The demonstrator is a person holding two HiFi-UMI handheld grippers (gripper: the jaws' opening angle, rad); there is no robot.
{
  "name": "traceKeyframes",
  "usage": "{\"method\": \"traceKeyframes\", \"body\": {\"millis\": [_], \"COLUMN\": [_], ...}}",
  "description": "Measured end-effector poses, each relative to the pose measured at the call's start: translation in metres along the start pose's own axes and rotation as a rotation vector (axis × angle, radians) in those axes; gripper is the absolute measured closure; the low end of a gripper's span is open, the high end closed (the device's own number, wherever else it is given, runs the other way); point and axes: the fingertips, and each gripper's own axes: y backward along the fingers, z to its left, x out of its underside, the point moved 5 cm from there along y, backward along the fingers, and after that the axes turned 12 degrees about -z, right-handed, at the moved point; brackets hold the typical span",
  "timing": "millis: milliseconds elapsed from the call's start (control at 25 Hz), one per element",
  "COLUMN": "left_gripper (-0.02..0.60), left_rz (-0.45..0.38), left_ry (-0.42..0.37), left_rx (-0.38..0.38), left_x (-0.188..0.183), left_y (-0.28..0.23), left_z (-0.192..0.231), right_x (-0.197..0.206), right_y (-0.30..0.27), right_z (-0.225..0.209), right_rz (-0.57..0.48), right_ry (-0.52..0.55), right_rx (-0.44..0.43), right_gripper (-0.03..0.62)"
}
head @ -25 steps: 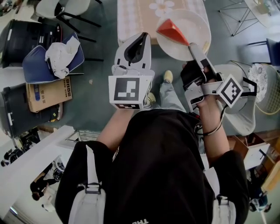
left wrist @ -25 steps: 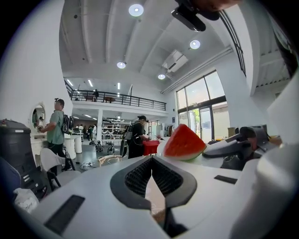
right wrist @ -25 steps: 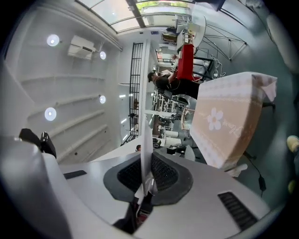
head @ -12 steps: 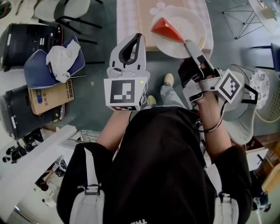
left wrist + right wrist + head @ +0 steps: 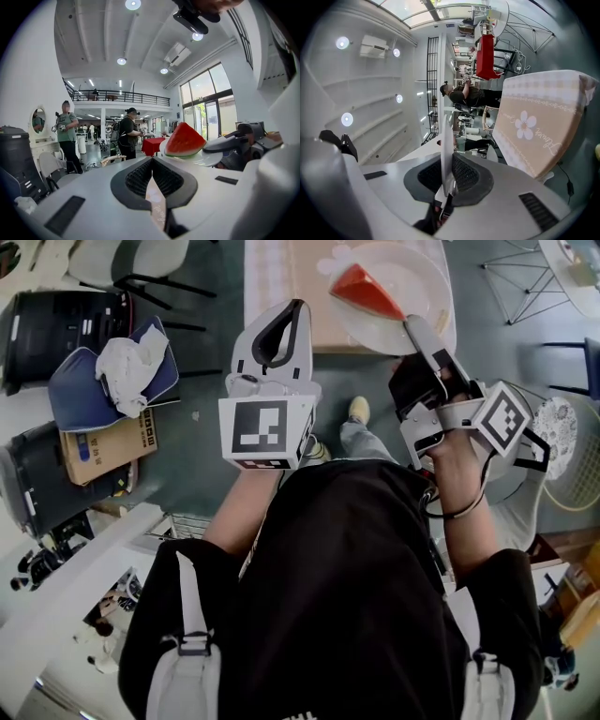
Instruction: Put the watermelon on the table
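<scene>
Your right gripper (image 5: 446,180) stayed pinched on the rim of the white plate (image 5: 417,277), and your left gripper (image 5: 152,164) kept its jaws pressed together on nothing. Over the last second you brought the plate from overhanging the table's (image 5: 281,277) near edge to above its near right corner. The watermelon (image 5: 366,292) wedge sat on the plate's left half. Whether the plate touched down I couldn't tell; lowering and release likely remained
</scene>
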Motion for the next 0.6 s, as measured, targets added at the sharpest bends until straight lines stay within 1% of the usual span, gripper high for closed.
{"method": "traceKeyframes", "body": {"millis": [120,440,520,600], "left_gripper": [0.569,0.569,0.569,0.569], "left_rz": [0.001,-0.015,-0.013,-0.007], "left_ry": [0.000,-0.009,-0.014,-0.016], "left_rx": [0.002,-0.004,-0.010,-0.018], "left_x": [0.002,0.010,0.009,0.004], "left_y": [0.001,0.005,0.000,-0.013], "left_z": [0.001,0.002,-0.003,-0.013], "right_x": [0.000,-0.001,-0.008,-0.027], "right_y": [0.000,0.000,-0.001,-0.003], "right_z": [0.000,-0.004,-0.003,-0.003], "right_rz": [-0.005,0.011,0.016,0.023], "right_ry": [-0.005,0.022,0.023,0.024], "right_rx": [-0.005,-0.020,-0.023,-0.019], "right_gripper": [0.563,0.563,0.562,0.562]}}
